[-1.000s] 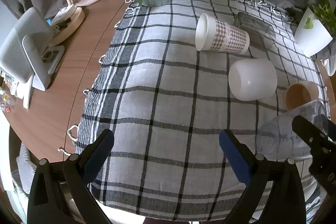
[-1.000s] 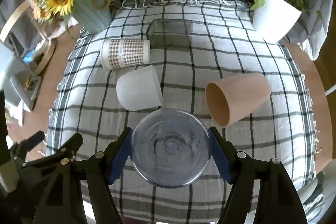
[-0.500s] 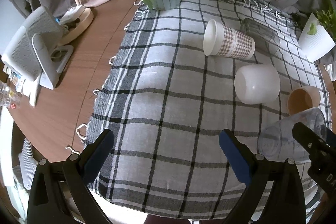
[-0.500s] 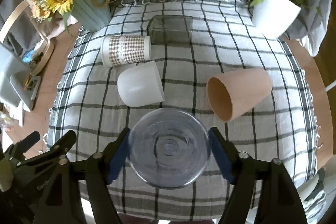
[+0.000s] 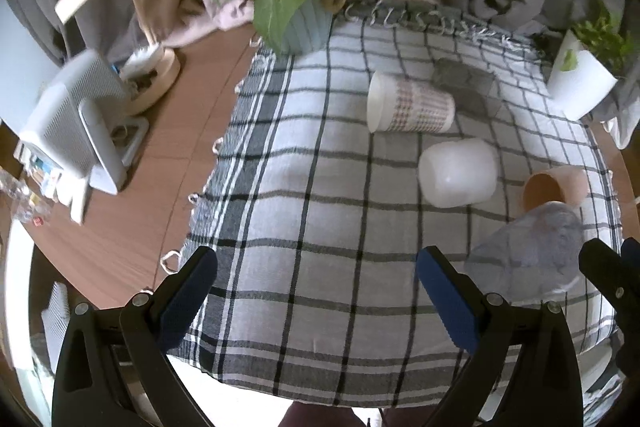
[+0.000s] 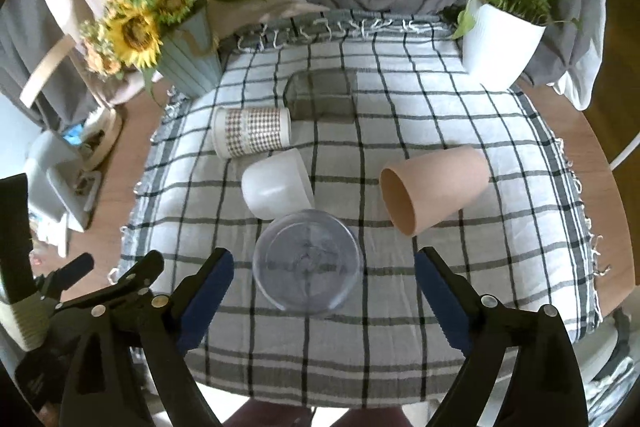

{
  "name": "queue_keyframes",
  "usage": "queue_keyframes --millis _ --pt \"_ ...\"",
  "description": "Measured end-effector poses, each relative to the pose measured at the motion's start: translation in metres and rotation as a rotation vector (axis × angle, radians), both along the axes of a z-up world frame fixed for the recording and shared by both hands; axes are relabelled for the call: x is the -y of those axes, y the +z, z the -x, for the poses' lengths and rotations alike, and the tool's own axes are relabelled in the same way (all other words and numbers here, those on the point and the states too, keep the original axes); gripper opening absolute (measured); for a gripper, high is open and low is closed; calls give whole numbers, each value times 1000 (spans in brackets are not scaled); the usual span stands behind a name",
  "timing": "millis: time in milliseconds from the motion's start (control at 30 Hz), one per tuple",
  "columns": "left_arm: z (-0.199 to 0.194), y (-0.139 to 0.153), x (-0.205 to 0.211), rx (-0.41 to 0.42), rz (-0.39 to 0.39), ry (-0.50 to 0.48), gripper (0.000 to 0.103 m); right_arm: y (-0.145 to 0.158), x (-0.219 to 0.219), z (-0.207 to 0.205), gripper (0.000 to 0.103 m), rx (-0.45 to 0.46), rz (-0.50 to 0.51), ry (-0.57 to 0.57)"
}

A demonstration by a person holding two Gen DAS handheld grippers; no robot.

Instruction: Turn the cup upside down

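A clear plastic cup [image 6: 308, 261] stands upside down on the checked cloth [image 6: 400, 339], base up, between the fingers of my right gripper [image 6: 320, 291], which is open and apart from it. The cup also shows at the right in the left wrist view [image 5: 528, 255]. My left gripper [image 5: 316, 287] is open and empty above the cloth's front left part. A tan cup [image 6: 434, 189], a white cup [image 6: 278, 183] and a patterned paper cup [image 6: 252, 133] lie on their sides behind.
A dark glass tumbler [image 6: 322, 97] lies at the back. A sunflower vase [image 6: 188, 63] stands back left, a white plant pot [image 6: 500, 45] back right. A white device [image 5: 76, 135] stands on the bare wood [image 5: 120, 227] at the left.
My right gripper has opened and let go of the clear cup, which now stands base up on the cloth. Both grippers have drawn back and up.
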State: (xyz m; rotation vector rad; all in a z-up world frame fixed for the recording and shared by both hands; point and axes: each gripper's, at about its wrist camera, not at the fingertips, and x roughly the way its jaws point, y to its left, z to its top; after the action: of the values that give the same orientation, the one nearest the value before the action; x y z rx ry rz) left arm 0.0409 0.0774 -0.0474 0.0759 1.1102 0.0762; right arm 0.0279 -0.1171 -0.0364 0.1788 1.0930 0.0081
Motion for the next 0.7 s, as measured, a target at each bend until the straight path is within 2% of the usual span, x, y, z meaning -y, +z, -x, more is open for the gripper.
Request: queue_keyframes --millis 300,467,700 --pt "25 25 19 49 36 -55 102 26 19 35 96 50 8 -35" --pt "37 34 29 91 -7 -83 102 36 26 51 98 87 28 -57" --pt "46 37 31 93 18 -120 102 39 24 62 98 108 50 -62"
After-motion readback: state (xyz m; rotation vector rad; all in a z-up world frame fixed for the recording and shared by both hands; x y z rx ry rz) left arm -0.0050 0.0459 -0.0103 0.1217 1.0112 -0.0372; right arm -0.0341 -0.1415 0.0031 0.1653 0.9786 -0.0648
